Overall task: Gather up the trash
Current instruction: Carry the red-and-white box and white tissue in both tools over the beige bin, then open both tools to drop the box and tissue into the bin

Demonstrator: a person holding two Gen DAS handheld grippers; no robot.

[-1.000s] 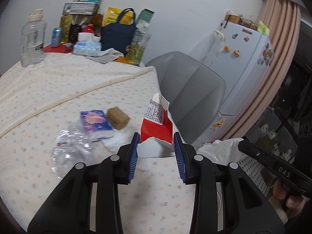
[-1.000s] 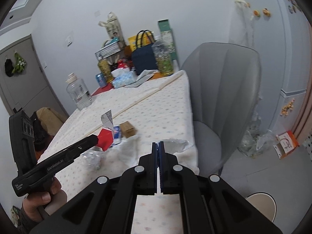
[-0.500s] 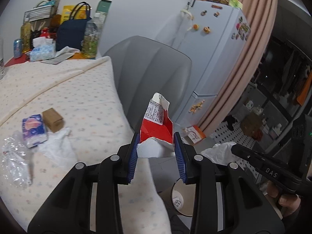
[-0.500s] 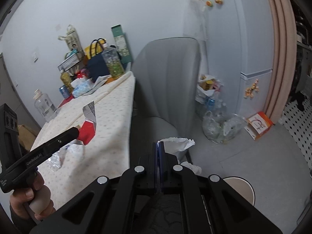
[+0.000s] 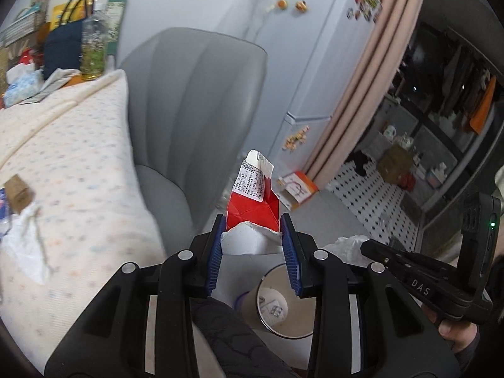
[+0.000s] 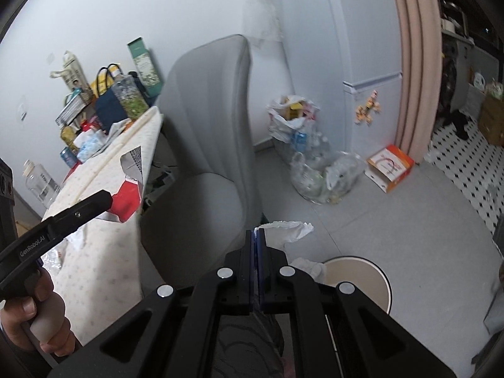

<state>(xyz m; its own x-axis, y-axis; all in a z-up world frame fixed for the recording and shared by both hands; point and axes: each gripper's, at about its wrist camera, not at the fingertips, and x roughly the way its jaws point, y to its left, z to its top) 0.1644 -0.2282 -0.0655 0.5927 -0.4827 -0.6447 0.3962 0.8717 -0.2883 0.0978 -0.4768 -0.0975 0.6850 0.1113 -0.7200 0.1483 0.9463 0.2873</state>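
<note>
My left gripper (image 5: 252,245) is shut on a torn red and white carton (image 5: 253,203) and holds it in the air past the table edge, above a round cream waste bin (image 5: 283,308). The carton also shows in the right wrist view (image 6: 129,189). My right gripper (image 6: 256,245) is shut on a crumpled white tissue (image 6: 285,228), held over the floor just left of the bin (image 6: 359,278). On the dotted tablecloth (image 5: 78,170) lie a white tissue (image 5: 22,245) and a small brown box (image 5: 19,189).
A grey chair (image 5: 195,104) stands between the table and the white fridge (image 5: 318,56). Bags of bottles (image 6: 315,157) and an orange box (image 6: 390,167) sit on the floor by the fridge. Bottles and a navy bag (image 5: 63,47) crowd the table's far end.
Both grippers have swung right, away from the table and toward the floor. The bin has come into view under the carton. The tissue stays pinched in the right gripper.
</note>
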